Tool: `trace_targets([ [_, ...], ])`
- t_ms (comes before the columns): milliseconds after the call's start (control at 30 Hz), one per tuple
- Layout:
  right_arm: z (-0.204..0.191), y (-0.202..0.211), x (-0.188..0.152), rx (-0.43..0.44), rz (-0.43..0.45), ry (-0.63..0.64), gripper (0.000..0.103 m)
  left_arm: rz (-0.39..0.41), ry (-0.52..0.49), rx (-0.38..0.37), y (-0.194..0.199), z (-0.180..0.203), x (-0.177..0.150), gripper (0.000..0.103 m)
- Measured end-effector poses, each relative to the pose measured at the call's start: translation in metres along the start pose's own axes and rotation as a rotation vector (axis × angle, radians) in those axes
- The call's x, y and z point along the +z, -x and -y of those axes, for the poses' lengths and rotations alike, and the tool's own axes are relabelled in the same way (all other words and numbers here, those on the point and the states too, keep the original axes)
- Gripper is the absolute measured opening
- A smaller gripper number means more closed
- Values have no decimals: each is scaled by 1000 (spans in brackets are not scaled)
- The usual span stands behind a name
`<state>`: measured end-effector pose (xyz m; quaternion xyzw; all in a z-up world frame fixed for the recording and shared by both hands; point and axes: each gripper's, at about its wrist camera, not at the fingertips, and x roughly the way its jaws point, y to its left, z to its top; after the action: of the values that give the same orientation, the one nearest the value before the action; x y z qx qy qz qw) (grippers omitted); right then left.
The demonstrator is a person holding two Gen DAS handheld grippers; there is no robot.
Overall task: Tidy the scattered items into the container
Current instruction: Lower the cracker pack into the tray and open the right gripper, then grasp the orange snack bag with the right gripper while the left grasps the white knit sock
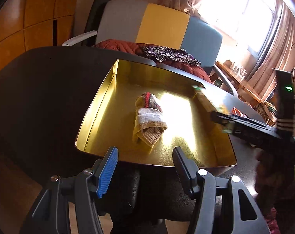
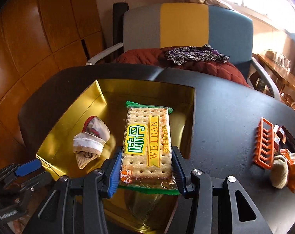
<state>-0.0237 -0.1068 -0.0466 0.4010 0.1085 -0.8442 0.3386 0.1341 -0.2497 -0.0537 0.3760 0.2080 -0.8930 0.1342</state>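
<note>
Left wrist cam first: my left tongs (image 1: 145,167) are spread wide with nothing between them, hanging at the near edge of the gold tray (image 1: 100,105) that sits on the black counter (image 1: 42,85). A rolled-up sock (image 1: 149,119) lies in the middle of the tray floor. Off to the right my right tongs (image 1: 221,117) reach in over the tray's right side, carrying the cracker pack (image 1: 207,99), which is pretty blurred from here. Behind the counter there's a chair (image 1: 161,25) with a red jacket (image 1: 124,46) dumped on it.

Right wrist cam: the right tongs (image 2: 146,167) are clamped on the near end of the cracker pack (image 2: 147,140), pads pressing both long sides, and the pack sticks out over the tray (image 2: 57,128), held above its floor. The sock (image 2: 92,141) is in the tray just left of the pack. My left tongs (image 2: 26,167) show at the bottom-left, jaws apart. Out on the counter (image 2: 225,113) to the right, well away from the tray, sit an orange hair clip (image 2: 264,142), a beige sock (image 2: 279,171), and some snack wrappers (image 2: 293,165) bunched together.
</note>
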Motion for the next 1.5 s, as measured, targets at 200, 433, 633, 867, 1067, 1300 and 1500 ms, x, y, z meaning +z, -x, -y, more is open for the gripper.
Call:
trace_targets([
  [200, -19, -44, 6, -16, -94, 11, 48, 1, 23, -25, 2, -8, 1, 59],
  [433, -32, -63, 1, -42, -130, 38, 49, 5, 30, -15, 1, -12, 0, 59],
  [633, -32, -64, -2, -50, -133, 38, 50, 3, 26, -10, 2, -11, -2, 60],
  [867, -26, -48, 2, -36, -84, 12, 53, 1, 3, -7, 6, -5, -3, 60],
  [1067, 19, -5, 17, -67, 48, -62, 64, -5, -30, -25, 6, 11, -2, 60],
  [1300, 142, 12, 17, -371, 52, -197, 66, -14, -108, -68, 3, 42, 0, 61],
  [1500, 251, 20, 0, -565, -22, -335, 66, -37, -185, -108, -6, 75, 3, 61],
])
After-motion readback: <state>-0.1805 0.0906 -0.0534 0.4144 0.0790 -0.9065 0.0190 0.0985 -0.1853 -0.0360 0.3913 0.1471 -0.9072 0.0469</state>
